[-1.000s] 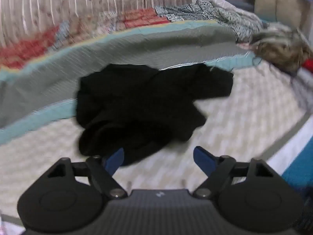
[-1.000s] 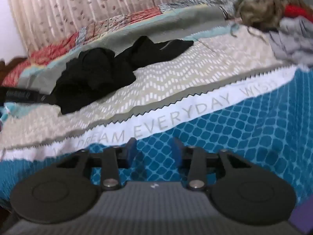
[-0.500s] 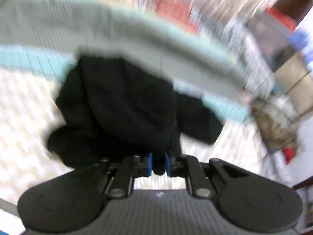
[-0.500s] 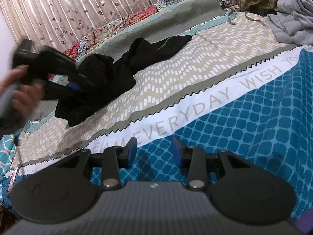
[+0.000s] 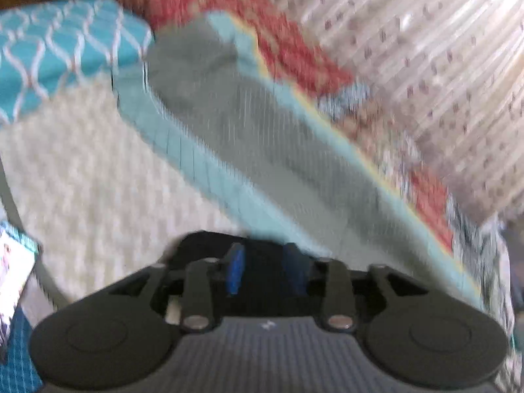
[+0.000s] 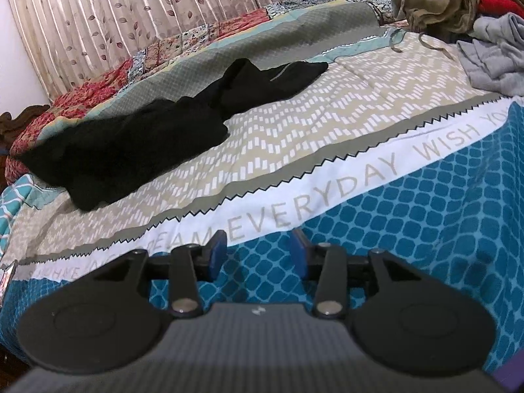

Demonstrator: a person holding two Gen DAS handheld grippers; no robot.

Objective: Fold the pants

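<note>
Black pants (image 6: 157, 131) lie stretched in a long crumpled strip across the bedspread (image 6: 294, 137), from far centre to the left edge. In the left wrist view, black pants cloth (image 5: 262, 262) sits between the blue fingers (image 5: 235, 270) of my left gripper (image 5: 263, 268), whose jaws stand a small way apart around it. The view is blurred. My right gripper (image 6: 258, 252) is open and empty, low over the blue patterned part of the bedspread, well short of the pants.
A pile of grey, olive and red clothes (image 6: 475, 23) lies at the far right of the bed. A pleated curtain (image 6: 131, 9) hangs behind. A teal patterned pillow (image 5: 55, 55) is at the bed's left end.
My left gripper closed on the pants and pulled them out to the left, so the bundle is now a long strip. The left hand has left the right wrist view. The right gripper stayed.
</note>
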